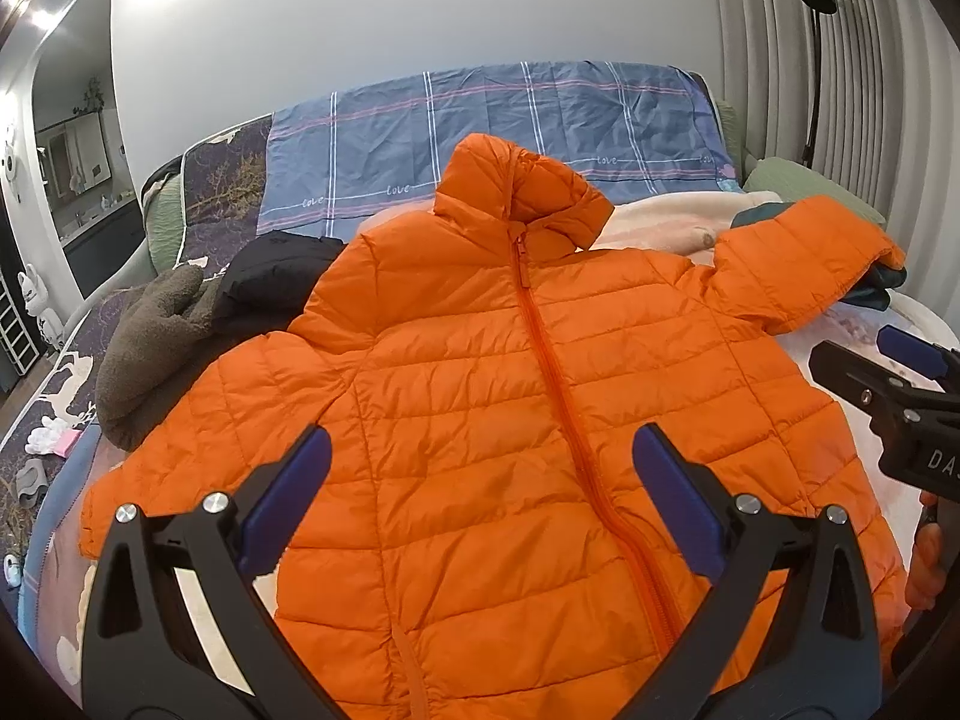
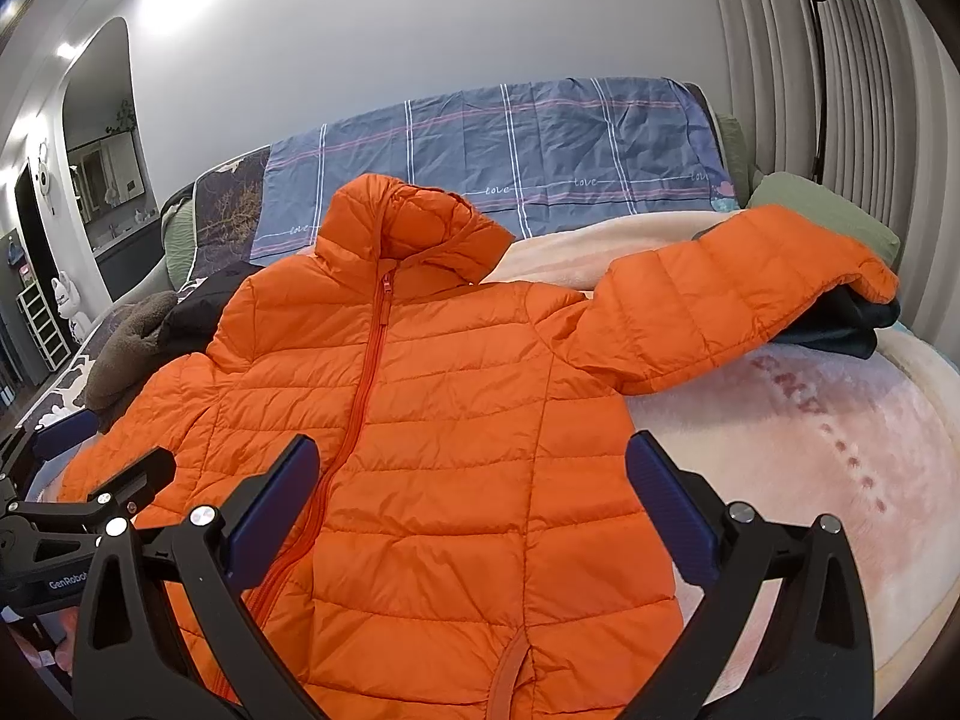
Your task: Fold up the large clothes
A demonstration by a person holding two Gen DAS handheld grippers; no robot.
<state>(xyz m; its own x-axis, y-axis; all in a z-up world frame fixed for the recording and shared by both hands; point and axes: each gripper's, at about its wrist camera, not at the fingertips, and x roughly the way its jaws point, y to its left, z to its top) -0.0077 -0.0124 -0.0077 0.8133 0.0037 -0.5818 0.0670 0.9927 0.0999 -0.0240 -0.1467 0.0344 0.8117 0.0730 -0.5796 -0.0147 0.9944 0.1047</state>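
Note:
An orange quilted hooded jacket (image 1: 480, 372) (image 2: 456, 420) lies flat on the bed, zipped up, front side up, hood toward the headboard. One sleeve (image 2: 732, 300) stretches out to the right over a dark garment; the other sleeve (image 1: 180, 438) lies to the left. My left gripper (image 1: 480, 468) hovers open above the jacket's lower chest, nothing between its blue pads. My right gripper (image 2: 474, 480) is also open above the jacket's lower right half. In the left wrist view the right gripper (image 1: 888, 372) shows at the right edge.
A brown fleece garment (image 1: 150, 336) and a black garment (image 1: 270, 276) lie left of the jacket. A dark teal garment (image 2: 852, 324) sits under the right cuff. A blue plaid sheet (image 1: 480, 126) covers the headboard. A pale pink blanket (image 2: 810, 450) covers the bed. A floor lamp (image 1: 816, 48) stands right.

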